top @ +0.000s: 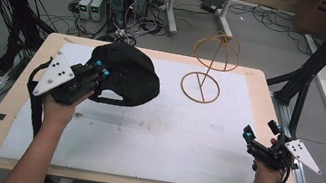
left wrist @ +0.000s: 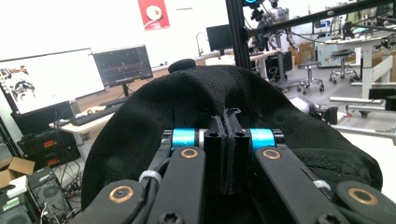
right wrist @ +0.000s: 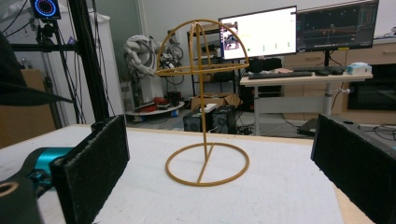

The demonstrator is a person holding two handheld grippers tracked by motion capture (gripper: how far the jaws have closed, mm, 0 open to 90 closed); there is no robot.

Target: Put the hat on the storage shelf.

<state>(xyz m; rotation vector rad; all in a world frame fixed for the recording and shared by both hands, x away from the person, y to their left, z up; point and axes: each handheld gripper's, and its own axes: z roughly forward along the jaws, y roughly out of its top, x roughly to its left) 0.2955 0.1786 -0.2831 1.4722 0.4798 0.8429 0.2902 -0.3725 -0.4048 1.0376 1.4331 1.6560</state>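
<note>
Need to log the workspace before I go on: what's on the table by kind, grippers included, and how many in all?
Black fabric cap, pinched in the left gripper: 1
Yellow wire hat stand with a round base and a dome top: 1
Handheld two-jaw grippers, left one shut on the cap, right gripper open near the table's right edge: 2
Total: 4

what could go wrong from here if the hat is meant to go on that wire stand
The left gripper pinches only a thin fold at the edge of the black hat, so the fabric may slip out when it is lifted. The gold wire stand looks light and stands free on a slim ring base near the table's far edge; a nudge from the hat might tip or push it. The right gripper is open and well away from the stand, so nothing steadies it.
</note>
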